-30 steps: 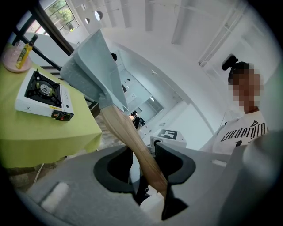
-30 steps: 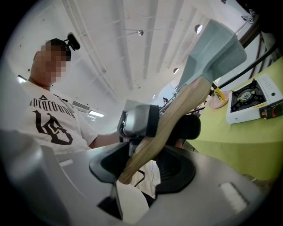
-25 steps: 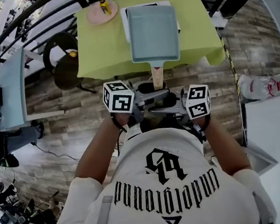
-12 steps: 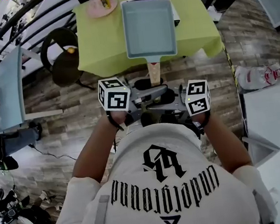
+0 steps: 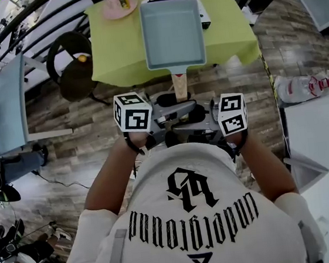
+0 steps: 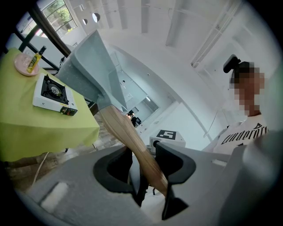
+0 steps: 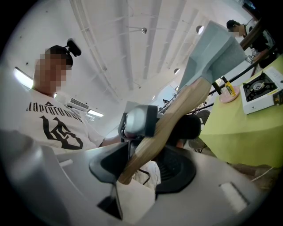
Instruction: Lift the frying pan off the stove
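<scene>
left gripper (image 6: 148, 176): jaws were clamped on the wooden handle (image 6: 128, 137) | right gripper (image 7: 141, 167): same deal, opposite side | frying pan (image 5: 173, 32): upper middle, up in the air | stove (image 6: 53, 93): sat apart on the green table (image 5: 115, 57)

A plank floor (image 5: 63, 119) is being lit evenly; a green-clothed table (image 5: 114, 51) is being flanked by a black chair (image 5: 77, 73).

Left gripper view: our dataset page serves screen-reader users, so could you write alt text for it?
The left gripper clamps the wooden handle of a grey rectangular frying pan held in the air, clear of a white portable stove on a green-clothed table. A person in a white printed shirt shows at right.
</scene>
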`<action>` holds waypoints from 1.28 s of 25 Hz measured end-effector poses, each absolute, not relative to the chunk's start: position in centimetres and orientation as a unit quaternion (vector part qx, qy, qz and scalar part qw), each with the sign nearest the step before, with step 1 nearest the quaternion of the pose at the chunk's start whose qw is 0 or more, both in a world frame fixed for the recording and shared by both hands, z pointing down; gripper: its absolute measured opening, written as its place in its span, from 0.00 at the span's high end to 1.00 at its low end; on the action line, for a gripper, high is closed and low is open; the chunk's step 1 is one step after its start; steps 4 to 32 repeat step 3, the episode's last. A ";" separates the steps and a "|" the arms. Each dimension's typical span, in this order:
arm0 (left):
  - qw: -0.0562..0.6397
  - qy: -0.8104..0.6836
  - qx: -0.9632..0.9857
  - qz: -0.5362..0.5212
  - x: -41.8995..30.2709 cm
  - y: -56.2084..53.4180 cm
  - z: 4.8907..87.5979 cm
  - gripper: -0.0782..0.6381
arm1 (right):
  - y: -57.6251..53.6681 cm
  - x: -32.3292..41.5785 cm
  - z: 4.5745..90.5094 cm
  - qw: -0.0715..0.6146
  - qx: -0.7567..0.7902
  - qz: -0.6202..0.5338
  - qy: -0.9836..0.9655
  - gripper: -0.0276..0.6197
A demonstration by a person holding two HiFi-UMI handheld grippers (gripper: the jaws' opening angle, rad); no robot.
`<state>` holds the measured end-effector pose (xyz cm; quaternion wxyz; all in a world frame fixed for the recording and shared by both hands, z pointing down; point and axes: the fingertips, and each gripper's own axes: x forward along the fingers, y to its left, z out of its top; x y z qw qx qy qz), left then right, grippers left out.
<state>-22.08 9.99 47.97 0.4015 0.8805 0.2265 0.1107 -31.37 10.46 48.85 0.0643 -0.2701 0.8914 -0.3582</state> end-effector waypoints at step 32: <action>0.401 0.226 0.881 0.110 -22.0 9.8 47.8 0.64 | 10.4 -31.3 48.7 0.066 -0.269 -0.359 0.892 0.65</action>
